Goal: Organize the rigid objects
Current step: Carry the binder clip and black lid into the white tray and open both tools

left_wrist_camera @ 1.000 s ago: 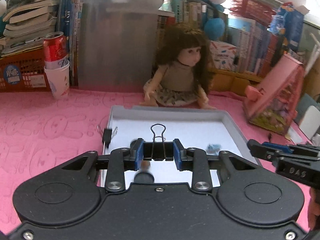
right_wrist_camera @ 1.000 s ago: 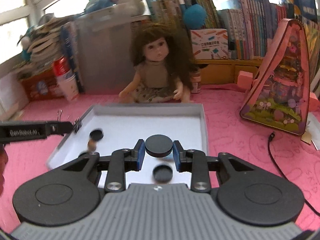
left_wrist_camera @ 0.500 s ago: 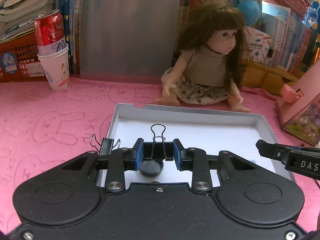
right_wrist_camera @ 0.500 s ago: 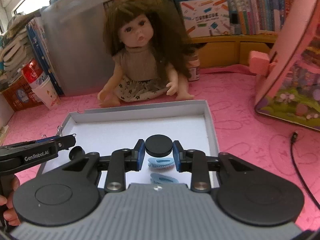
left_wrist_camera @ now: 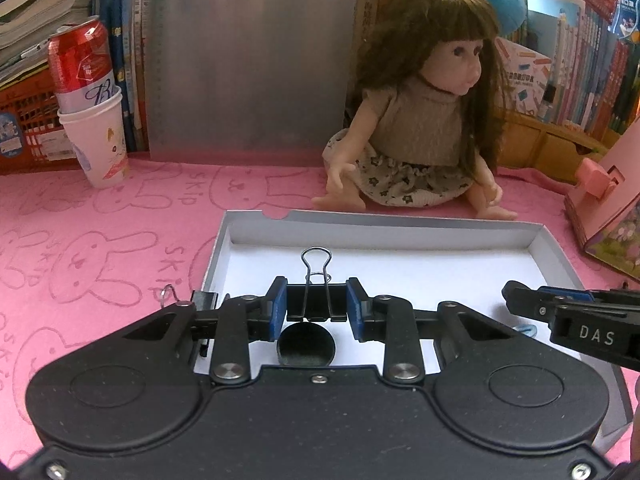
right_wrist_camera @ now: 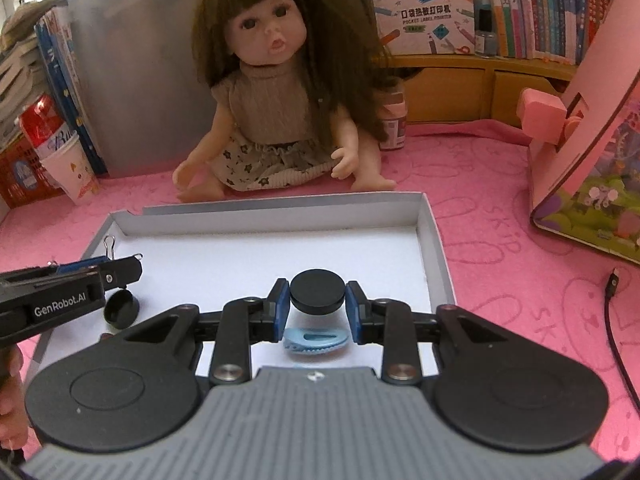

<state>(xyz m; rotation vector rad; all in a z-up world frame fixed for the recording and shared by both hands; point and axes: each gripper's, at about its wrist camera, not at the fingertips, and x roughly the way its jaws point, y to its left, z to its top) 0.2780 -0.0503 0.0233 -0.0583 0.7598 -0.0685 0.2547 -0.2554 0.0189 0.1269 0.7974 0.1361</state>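
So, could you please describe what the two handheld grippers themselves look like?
Both are matte black linkage mechanisms with silver pivot screws, round raised discs and blue finger pads. The left gripper has a plain black housing and reads "GenRobot.AI" on its side in the right wrist view. The right gripper has a ribbed grey housing and shows "DAS" in the left wrist view. No cables show on either.

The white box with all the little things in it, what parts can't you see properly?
- Left wrist view: the gripper body covers the near part of the white box and the lower edge of the black cap.
- Left wrist view: the small blue thing is mostly behind the right gripper.
- Right wrist view: the blue clip is partly hidden by the fingers.
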